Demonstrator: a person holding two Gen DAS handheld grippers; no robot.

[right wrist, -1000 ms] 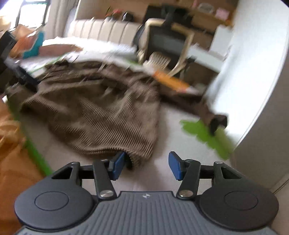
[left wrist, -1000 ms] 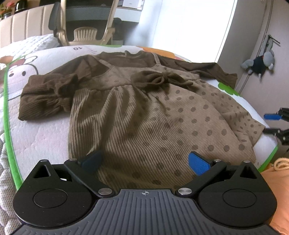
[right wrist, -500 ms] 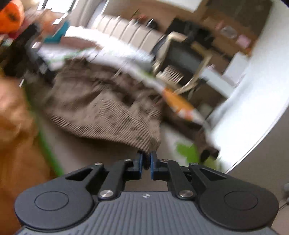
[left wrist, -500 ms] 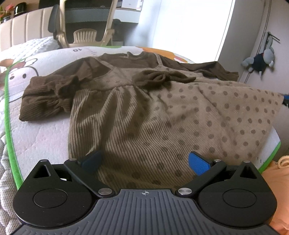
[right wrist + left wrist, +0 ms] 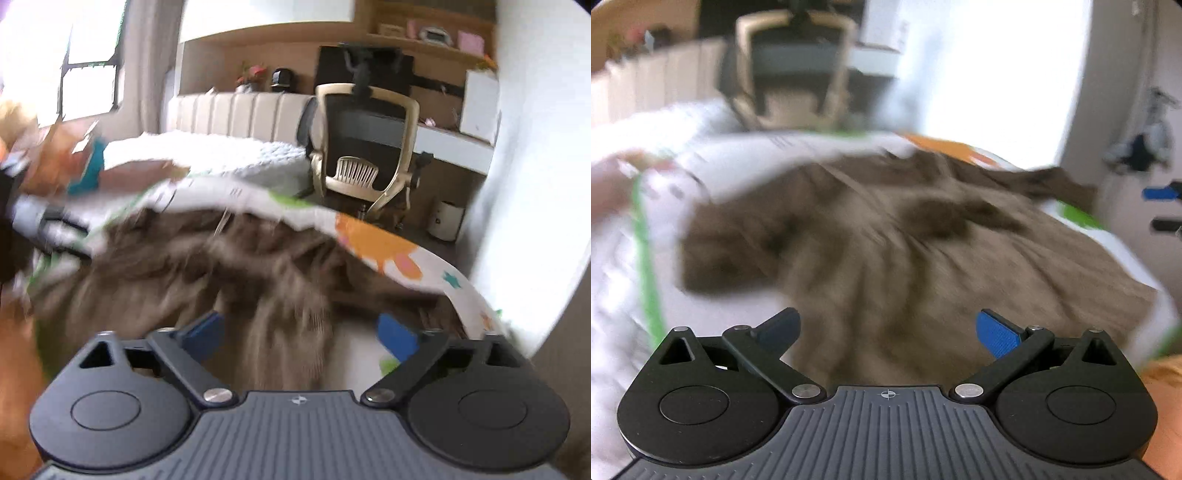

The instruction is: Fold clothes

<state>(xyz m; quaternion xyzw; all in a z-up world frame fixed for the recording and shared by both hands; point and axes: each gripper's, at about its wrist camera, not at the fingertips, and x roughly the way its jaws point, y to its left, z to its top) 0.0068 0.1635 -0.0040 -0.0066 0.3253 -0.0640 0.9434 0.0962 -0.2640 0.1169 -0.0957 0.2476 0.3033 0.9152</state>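
Daylight blows out the window [image 5: 88, 85] and the wall [image 5: 1004, 74] to pure white, both views smeared by motion blur (the dress [image 5: 905, 258] worst), edges bowed by fisheye.

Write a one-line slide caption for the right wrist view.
Right hand-held gripper open above a brown dress spread on a cartoon-print mat, office chair behind.
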